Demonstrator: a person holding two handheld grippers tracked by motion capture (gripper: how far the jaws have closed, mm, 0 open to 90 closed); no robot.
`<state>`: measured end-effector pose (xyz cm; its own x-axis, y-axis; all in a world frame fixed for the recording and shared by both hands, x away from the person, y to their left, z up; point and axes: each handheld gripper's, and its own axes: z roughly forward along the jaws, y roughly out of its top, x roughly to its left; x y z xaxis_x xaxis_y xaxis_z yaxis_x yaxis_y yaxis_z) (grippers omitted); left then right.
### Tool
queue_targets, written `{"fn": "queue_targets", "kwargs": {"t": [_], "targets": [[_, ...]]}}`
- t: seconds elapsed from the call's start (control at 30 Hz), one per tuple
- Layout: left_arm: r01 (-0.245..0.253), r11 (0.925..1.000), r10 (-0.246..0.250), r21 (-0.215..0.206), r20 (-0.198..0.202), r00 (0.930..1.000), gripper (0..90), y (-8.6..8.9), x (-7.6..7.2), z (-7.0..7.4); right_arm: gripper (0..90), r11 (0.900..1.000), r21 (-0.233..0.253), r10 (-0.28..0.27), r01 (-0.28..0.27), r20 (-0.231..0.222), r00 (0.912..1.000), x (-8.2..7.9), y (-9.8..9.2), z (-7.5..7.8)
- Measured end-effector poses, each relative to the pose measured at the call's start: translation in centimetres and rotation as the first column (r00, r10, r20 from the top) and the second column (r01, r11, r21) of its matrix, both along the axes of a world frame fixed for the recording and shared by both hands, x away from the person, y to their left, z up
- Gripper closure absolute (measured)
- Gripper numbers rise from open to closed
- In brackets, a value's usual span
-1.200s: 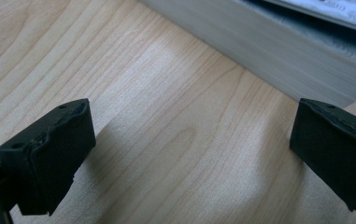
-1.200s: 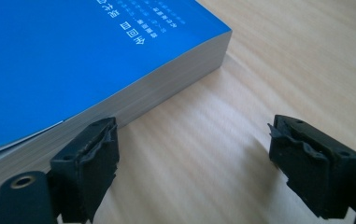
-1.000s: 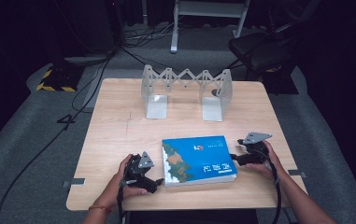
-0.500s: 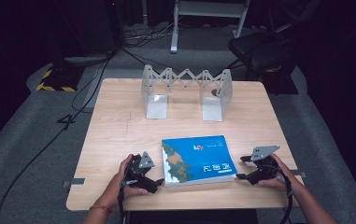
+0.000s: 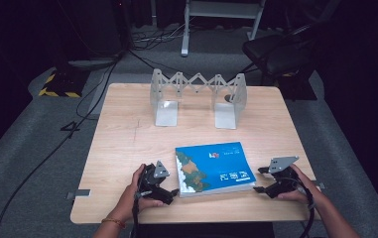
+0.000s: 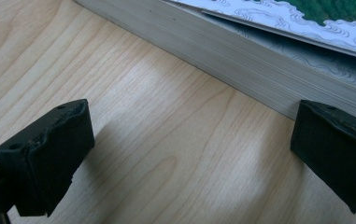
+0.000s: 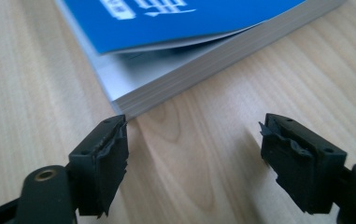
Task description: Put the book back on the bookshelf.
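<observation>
Both the left gripper (image 5: 172, 191) and right gripper (image 5: 259, 180) gape wide beside the book (image 5: 214, 167) on the surface (image 5: 127, 144). Slide one jaw under the page block before closing, sparing the curling cover.

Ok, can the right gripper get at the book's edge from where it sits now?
Probably yes. The right gripper is open and lies beside the book at its near right corner, with bare table between its jaws and nothing in the way.
</observation>
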<state>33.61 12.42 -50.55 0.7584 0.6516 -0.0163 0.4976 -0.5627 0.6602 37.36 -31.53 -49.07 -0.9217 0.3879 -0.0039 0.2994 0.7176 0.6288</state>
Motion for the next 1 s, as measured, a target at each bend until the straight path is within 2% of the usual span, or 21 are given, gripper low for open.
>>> {"fn": "queue_targets", "kwargs": {"t": [0.13, 0.2, 0.23, 0.3, 0.4, 0.53, 0.7, 0.77, 0.87, 1.0], "targets": [[-0.002, 1.0000, 0.002, -0.002, -0.001, 1.0000, 0.0, -0.9, 0.1, 0.0, 25.4, 1.000, 0.003, -0.009, 0.009, 0.020, 0.9998, -0.2, 0.0, 0.0], [0.004, 1.0000, -0.004, -0.001, -0.001, 1.0000, 0.0, -1.2, 0.1, 0.0, 24.9, 1.000, 0.014, -0.020, 0.019, 0.015, 0.9997, -0.1, 0.2, -0.1], [0.013, 0.9999, -0.013, 0.001, 0.001, 0.9999, 0.1, -1.3, 0.2, 0.0, 25.6, 0.999, 0.013, -0.035, 0.035, 0.026, 0.9991, -0.1, 0.2, -0.1], [0.032, 0.9995, -0.032, -0.002, 0.002, 0.9995, 0.2, -1.3, 0.3, 0.0, 21.5, 0.998, 0.010, -0.064, 0.063, 0.039, 0.9972, 0.1, 0.1, -0.1], [0.062, 0.9981, -0.062, 0.001, 0.001, 0.9981, 0.4, -1.2, 0.6, 0.0, 21.1, 0.997, 0.033, -0.077, 0.077, 0.022, 0.9968, 0.1, -0.1, -0.3], [0.089, 0.9960, -0.089, 0.000, 0.001, 0.9960, 0.4, -1.0, 0.8, 0.0, 21.7, 0.994, 0.051, -0.096, 0.095, 0.023, 0.9951, -0.1, -0.2, -0.2], [0.090, 0.9960, -0.090, 0.000, 0.001, 0.9960, 0.3, -1.0, 0.9, 0.0, 21.8, 0.992, 0.064, -0.110, 0.109, 0.008, 0.9939, -0.1, -0.3, -0.3], [0.092, 0.9958, -0.092, 0.001, 0.000, 0.9958, 0.3, -1.0, 0.9, 0.0, 21.6, 0.989, 0.084, -0.120, 0.119, 0.005, 0.9928, -0.1, -0.4, 0.0], [0.093, 0.9956, -0.093, 0.000, 0.001, 0.9956, 0.3, -1.0, 1.0, 0.0, 22.0, 0.983, 0.114, -0.145, 0.143, 0.012, 0.9894, -0.1, -0.4, 0.3], [0.093, 0.9957, -0.093, 0.000, 0.001, 0.9957, 0.3, -1.0, 1.0, 0.0, 22.2, 0.982, 0.122, -0.148, 0.144, 0.026, 0.9886, -0.1, -0.3, 0.5]]}}
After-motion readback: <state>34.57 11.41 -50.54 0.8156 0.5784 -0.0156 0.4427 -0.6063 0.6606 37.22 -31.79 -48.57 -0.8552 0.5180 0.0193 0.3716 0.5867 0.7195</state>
